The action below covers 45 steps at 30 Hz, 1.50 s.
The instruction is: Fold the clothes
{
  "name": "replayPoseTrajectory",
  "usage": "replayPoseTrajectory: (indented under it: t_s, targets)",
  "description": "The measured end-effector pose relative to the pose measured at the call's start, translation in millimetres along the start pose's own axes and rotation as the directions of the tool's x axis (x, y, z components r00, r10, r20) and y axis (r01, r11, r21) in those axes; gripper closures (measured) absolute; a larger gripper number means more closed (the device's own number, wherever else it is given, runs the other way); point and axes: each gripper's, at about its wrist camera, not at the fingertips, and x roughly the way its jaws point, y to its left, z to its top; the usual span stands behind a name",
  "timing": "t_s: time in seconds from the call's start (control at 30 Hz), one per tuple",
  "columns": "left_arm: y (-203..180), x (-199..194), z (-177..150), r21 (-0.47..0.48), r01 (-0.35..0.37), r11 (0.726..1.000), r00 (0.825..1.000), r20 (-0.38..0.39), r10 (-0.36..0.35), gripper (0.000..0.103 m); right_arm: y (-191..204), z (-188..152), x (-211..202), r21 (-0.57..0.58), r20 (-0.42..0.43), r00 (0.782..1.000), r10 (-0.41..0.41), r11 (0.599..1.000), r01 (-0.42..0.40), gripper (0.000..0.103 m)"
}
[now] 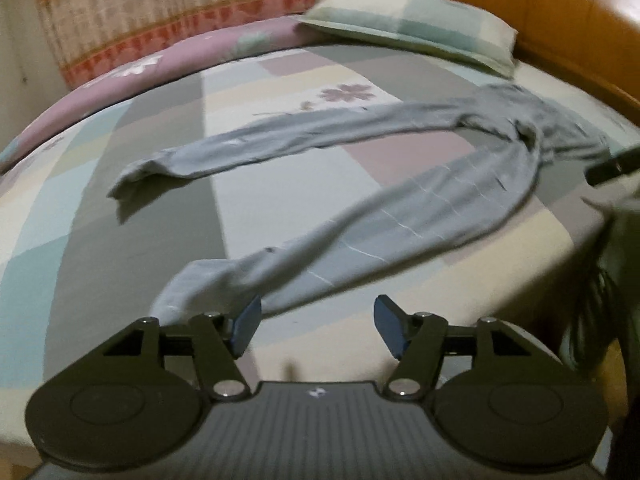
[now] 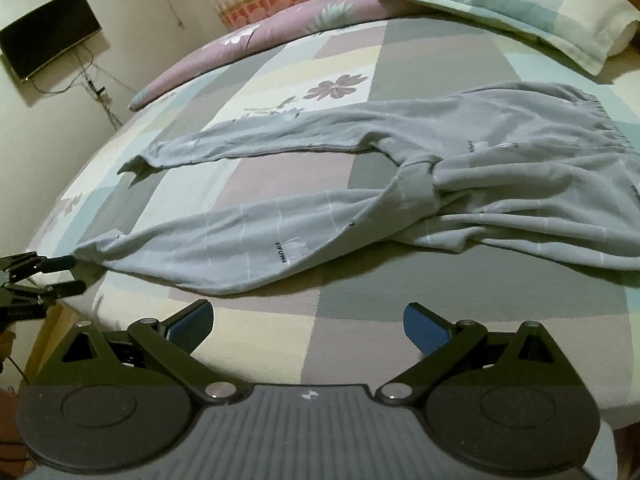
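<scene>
Left wrist view: left claw [image 1: 316, 326] released, nothing between blue pads, just short of near leg cuff of grey trousers [image 1: 360, 200]. Trousers spread on patchwork bed [image 1: 120, 240], legs splayed apart, waistband toward pillow [image 1: 416, 32]. Right claw [image 2: 306, 330] released, empty, over bed beside trousers' near leg.
</scene>
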Motion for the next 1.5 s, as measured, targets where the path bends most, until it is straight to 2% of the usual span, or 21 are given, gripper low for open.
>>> replayPoseTrajectory:
  t_s: [0.27,0.37,0.5,0.67,0.77,0.9,1.0,1.17,1.3,1.4,1.5]
  targets:
    - [-17,32,5,-0.006,0.106,0.994,0.994,-0.028,-0.107,0.039,5,9,21,-0.024,-0.042,0.999,0.023,0.999,-0.024,0.0]
    - [-25,42,9,-0.002,0.166,0.986,0.985,-0.039,-0.166,0.031,7,14,29,-0.032,-0.05,0.998,0.048,0.998,-0.05,0.0]
    - [-32,53,13,-0.008,0.227,0.974,0.972,-0.058,-0.228,0.031,9,24,47,-0.041,-0.066,0.995,0.071,0.996,-0.073,0.0]
    - [-29,63,20,-0.042,0.256,0.966,0.964,-0.057,-0.259,0.031,10,35,68,-0.047,-0.087,0.991,0.102,0.993,-0.107,0.0]
    - [-23,65,25,-0.073,0.271,0.96,0.961,-0.042,-0.275,0.031,14,48,74,-0.058,-0.072,0.99,0.119,0.991,-0.123,0.0]
    - [-16,65,34,-0.094,0.278,0.956,0.96,-0.014,-0.281,0.03,16,70,82,-0.074,-0.043,0.99,0.137,0.987,-0.14,0.0]
    - [-12,67,41,-0.093,0.266,0.959,0.963,-0.004,-0.268,0.029,16,85,95,-0.112,-0.035,0.992,0.119,0.986,-0.122,0.0]
    - [-14,67,48,-0.083,0.256,0.963,0.967,0.01,-0.256,0.028,2,106,118,-0.084,-0.033,0.994,0.099,0.991,-0.102,0.0]
    - [-22,66,49,-0.031,0.242,0.97,0.97,0.007,-0.242,0.028,1,110,108,-0.097,-0.002,0.995,0.104,0.99,-0.103,0.0]
    - [-31,66,47,0.03,0.232,0.972,0.973,-0.001,-0.232,0.03,7,104,92,-0.164,0.003,0.995,0.102,0.981,-0.1,0.0]
    - [-43,65,46,0.107,0.225,0.968,0.974,-0.007,-0.226,0.031,13,93,79,-0.229,-0.027,0.995,0.092,0.969,-0.095,0.001]
